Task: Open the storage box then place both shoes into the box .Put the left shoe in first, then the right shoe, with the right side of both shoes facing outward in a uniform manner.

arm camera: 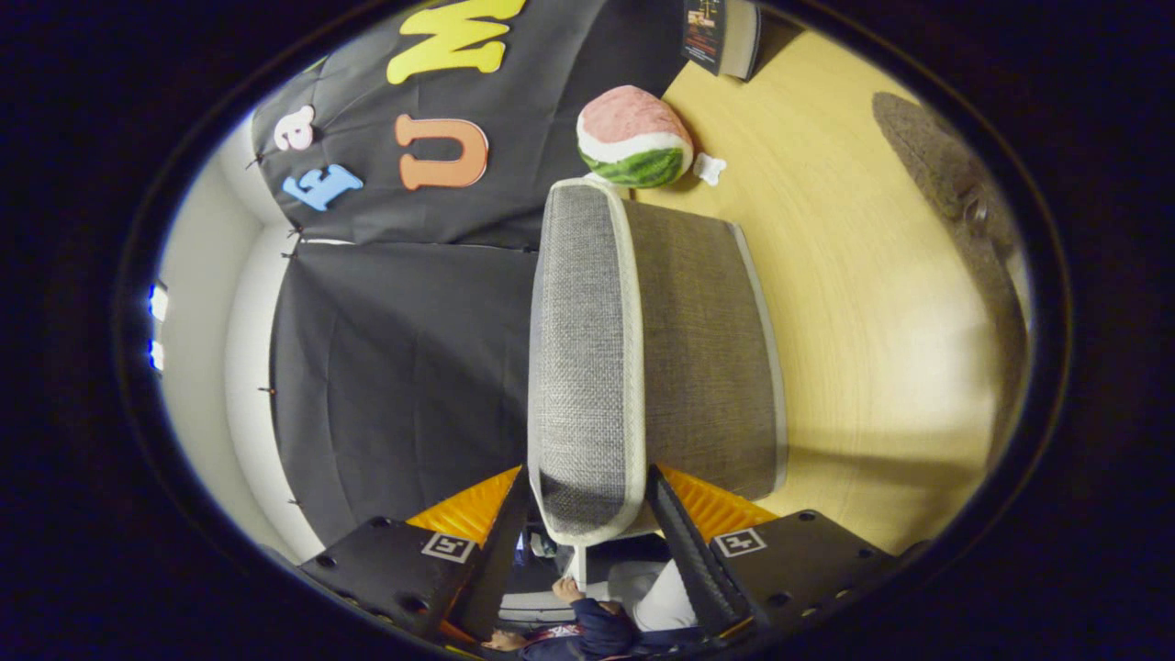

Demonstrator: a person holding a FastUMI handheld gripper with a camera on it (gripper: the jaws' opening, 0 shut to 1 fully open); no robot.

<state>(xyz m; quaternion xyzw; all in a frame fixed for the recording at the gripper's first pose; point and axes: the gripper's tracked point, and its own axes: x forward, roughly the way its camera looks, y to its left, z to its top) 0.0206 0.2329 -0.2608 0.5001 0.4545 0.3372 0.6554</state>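
The gripper view is rolled onto its side, so the light wooden surface (881, 303) rises like a wall on one side and the black booth cloth on the other. The hand-held gripper (592, 519) has its two fingers set on either side of the near edge of the grey fabric storage box (661, 358), on what appears to be its lid panel (578, 349), trimmed in pale piping. Both fingers (684, 532) seem to press on that edge, so the hand-held gripper looks clenched on the lid. The box's long axis runs straight ahead, away from the fingers. Beyond its far end lie a watermelon-slice plush toy (633, 138), a small white object and a dark book. A grey mat lies well off to one side. Judged from this, the opening step is under way.
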